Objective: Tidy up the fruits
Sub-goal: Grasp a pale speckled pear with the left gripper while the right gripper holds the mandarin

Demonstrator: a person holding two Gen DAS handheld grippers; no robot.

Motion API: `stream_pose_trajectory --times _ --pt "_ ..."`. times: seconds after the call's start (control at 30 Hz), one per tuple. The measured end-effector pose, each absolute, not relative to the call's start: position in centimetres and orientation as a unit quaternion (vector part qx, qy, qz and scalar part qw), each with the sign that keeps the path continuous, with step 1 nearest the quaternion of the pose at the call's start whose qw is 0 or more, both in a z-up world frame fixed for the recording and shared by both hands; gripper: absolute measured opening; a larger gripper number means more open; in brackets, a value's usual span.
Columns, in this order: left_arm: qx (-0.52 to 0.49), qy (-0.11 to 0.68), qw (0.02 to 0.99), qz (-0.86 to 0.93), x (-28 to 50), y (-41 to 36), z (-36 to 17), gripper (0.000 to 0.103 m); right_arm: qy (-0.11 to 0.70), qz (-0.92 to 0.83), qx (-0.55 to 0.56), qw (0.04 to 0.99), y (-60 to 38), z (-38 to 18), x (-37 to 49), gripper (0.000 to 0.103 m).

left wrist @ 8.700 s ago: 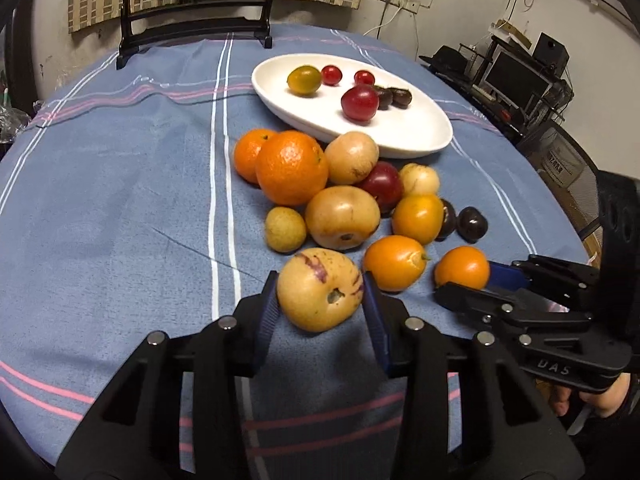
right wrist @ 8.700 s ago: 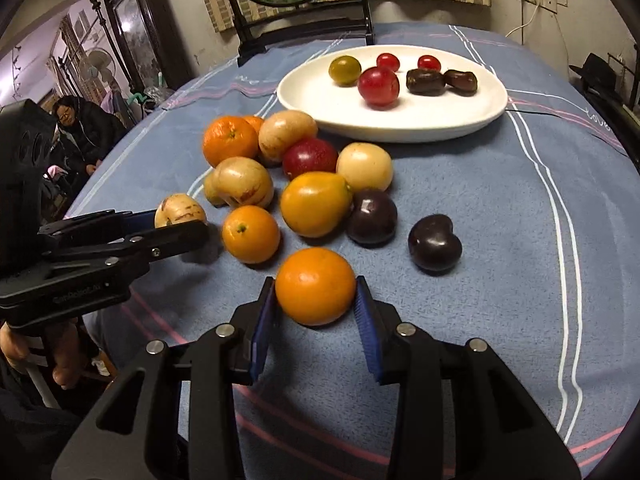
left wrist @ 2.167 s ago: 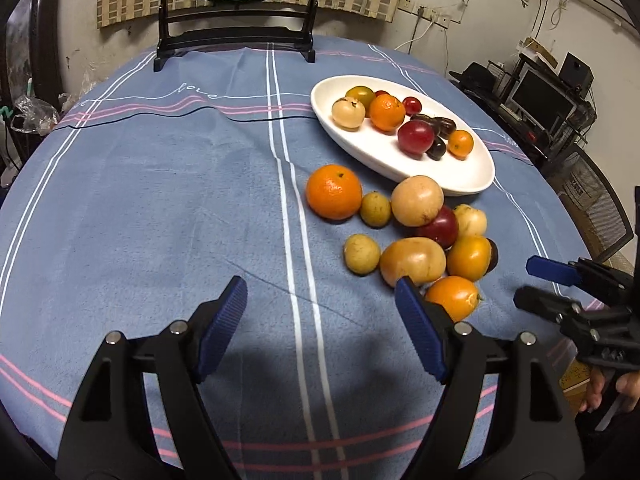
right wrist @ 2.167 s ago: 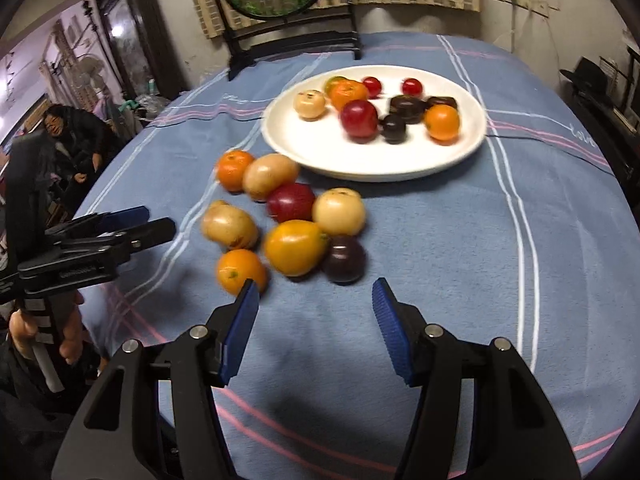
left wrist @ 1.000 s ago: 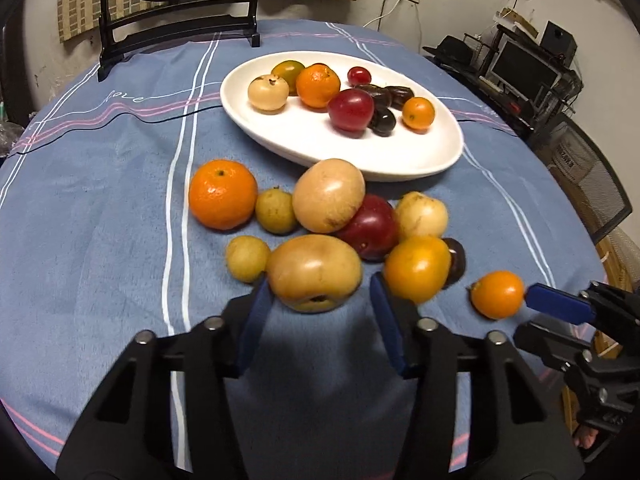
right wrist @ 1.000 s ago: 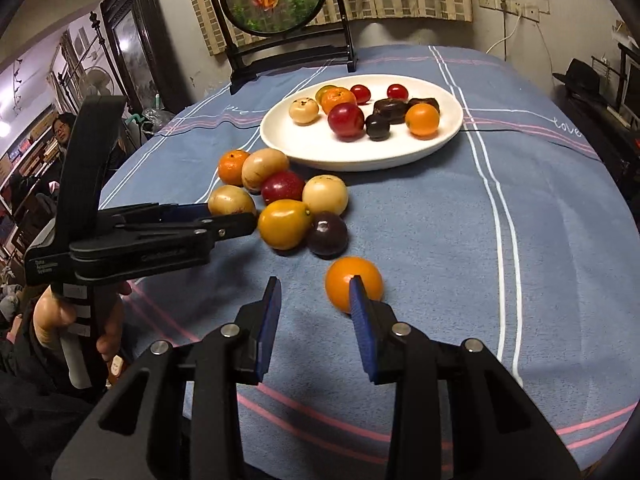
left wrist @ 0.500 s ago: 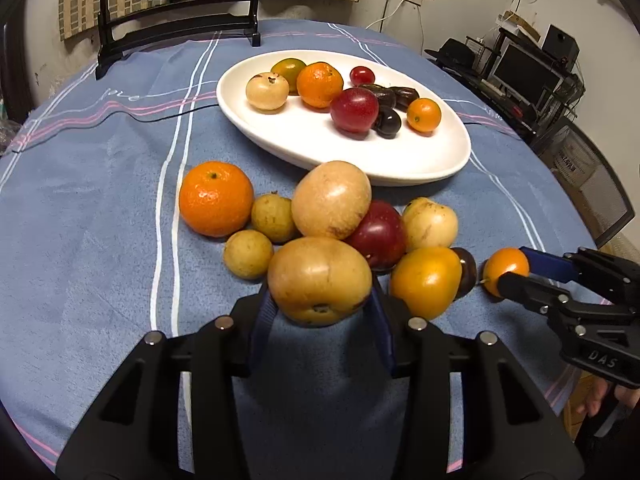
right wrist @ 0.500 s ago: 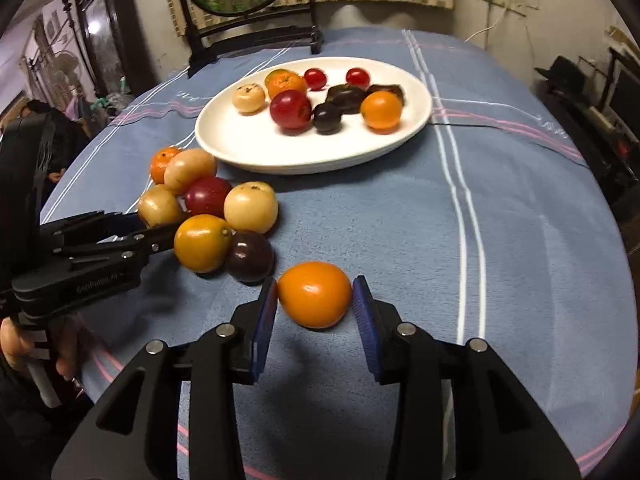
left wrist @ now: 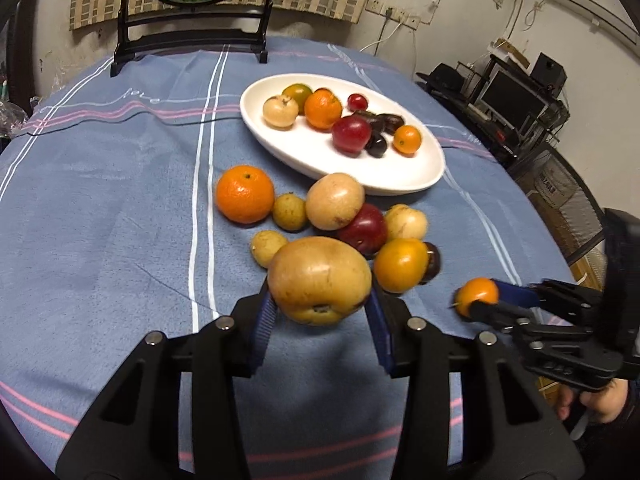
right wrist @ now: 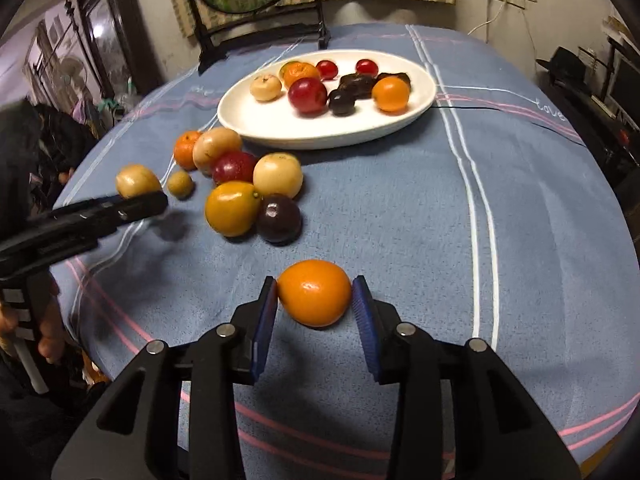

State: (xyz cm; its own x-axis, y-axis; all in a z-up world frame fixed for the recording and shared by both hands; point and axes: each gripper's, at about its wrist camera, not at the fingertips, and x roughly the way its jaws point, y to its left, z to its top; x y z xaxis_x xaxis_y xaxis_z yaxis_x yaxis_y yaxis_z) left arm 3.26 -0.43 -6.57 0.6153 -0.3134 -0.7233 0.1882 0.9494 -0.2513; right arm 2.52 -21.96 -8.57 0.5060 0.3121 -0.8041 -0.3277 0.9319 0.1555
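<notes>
Low in the left wrist view, the left gripper (left wrist: 320,312) has its blue pads pressed against both sides of a big tan fruit (left wrist: 319,280), which sits above the blue striped tablecloth (left wrist: 100,208) at centre frame. At the right edge of that view, the right gripper (left wrist: 478,300) pinches a small orange fruit (left wrist: 476,295); in its own view the same fruit (right wrist: 315,293) is clamped snugly between narrow-set fingers at lower centre. Behind, toward the upper middle, a white oval plate (left wrist: 400,178) holds nine or so small fruits. Just before its near rim lies a loose cluster: a mandarin (left wrist: 245,194), a dark red fruit (left wrist: 364,229), a yellow-orange fruit (left wrist: 401,265) and several pale ones.
</notes>
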Motion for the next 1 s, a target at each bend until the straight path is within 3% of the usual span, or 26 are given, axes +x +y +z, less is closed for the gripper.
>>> stream_pose_trajectory --times 0.6,1.0 --pt "-0.075 0.401 0.902 -0.142 3.2 0.4 -4.6 0.043 0.427 0.193 -0.003 0.883 -21.5 -7.0 2.9 0.037" --pt "-0.046 0.416 0.896 -0.149 13.0 -1.2 -1.8 0.043 0.392 0.203 -0.023 0.897 -19.8 -2.9 9.9 0.037"
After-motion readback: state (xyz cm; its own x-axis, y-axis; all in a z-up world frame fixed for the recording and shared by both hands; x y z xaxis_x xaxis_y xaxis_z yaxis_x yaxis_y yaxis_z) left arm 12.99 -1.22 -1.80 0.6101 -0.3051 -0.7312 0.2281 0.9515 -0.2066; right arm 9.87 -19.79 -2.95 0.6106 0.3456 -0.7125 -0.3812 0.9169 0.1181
